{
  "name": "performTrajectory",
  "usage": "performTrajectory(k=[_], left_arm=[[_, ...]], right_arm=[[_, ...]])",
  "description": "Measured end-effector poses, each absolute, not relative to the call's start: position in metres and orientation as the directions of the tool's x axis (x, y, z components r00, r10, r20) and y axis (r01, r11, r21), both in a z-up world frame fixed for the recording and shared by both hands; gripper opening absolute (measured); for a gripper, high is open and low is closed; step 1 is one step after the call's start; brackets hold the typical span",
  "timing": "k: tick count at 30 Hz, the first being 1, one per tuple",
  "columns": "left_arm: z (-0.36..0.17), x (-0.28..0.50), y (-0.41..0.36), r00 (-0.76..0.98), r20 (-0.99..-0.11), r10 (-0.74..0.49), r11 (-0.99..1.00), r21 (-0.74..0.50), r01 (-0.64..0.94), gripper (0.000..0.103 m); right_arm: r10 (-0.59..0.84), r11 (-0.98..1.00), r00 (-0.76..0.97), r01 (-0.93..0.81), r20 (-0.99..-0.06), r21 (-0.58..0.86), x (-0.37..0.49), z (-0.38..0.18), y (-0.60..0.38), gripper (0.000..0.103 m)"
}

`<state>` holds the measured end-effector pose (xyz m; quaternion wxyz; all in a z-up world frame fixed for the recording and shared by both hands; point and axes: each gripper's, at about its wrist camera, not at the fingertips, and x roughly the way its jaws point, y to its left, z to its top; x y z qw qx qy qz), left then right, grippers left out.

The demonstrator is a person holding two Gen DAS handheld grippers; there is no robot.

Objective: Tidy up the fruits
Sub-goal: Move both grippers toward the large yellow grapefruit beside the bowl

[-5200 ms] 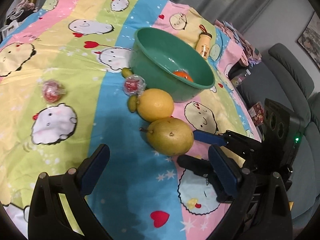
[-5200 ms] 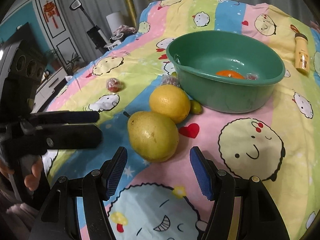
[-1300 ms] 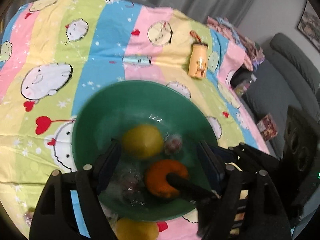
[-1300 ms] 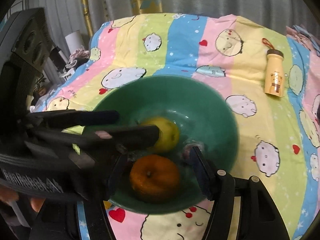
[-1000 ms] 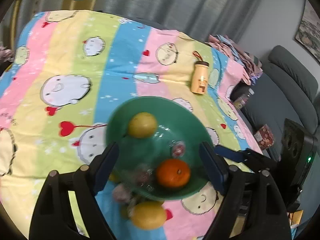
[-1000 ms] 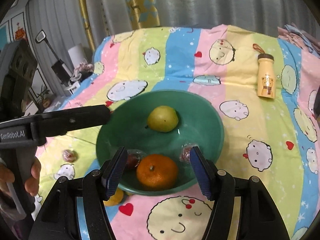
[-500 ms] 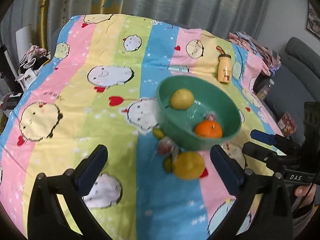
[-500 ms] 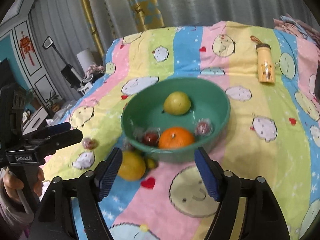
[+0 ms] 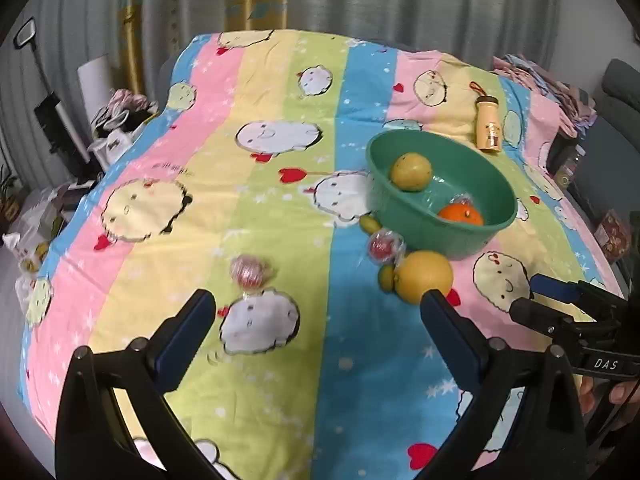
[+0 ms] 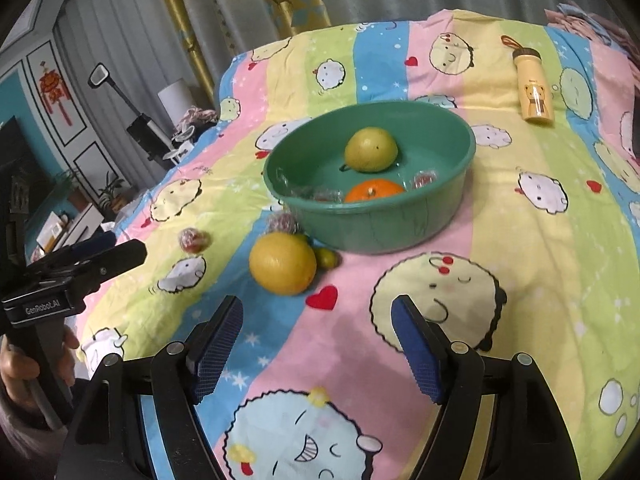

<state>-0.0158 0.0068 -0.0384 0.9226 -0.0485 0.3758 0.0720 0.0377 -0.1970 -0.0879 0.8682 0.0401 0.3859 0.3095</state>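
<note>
Both grippers hang with jaws spread and nothing between them: the left gripper (image 9: 316, 320) and the right gripper (image 10: 316, 332). Just ahead lies a lemon (image 10: 282, 263) on the bedspread (image 10: 520, 248), beside the green bowl (image 10: 372, 224) holding a pear (image 10: 371, 149) and an orange (image 10: 373, 191).

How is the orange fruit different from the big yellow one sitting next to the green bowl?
The orange lies inside the green bowl; the big yellow fruit rests outside it on the striped cloth. The orange is deep orange, the other pale yellow. The yellow fruit looks larger, and small green fruits sit against it, while wrapped sweets lie near the orange. Both are round, citrus-like, and neither is being held.
</note>
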Motion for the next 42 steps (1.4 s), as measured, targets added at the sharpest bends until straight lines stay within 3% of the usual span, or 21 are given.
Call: performTrajectory(k=[14,34,42], left_arm=[[-0.051,-0.026,0.009,0.687,-0.715,0.13,0.985,0.014,-0.171,0.103],[-0.088,-0.035,0.074,0.707,-0.707,-0.024,0.967,-0.196,-0.164,0.102],[-0.089,-0.01,0.074,0.709,-0.705,-0.017,0.975,-0.168,-0.144,0.1]], right_arm=[[0.602,0.769,0.473,-0.562,-0.643,0.305,0.027,-0.092,-0.178,0.077],[0.607,0.705,0.426,-0.678,-0.671,0.207,0.012,-0.103,-0.134,0.077],[0.549,0.776,0.493,-0.601,-0.675,0.192,0.026,-0.105,-0.136,0.077]])
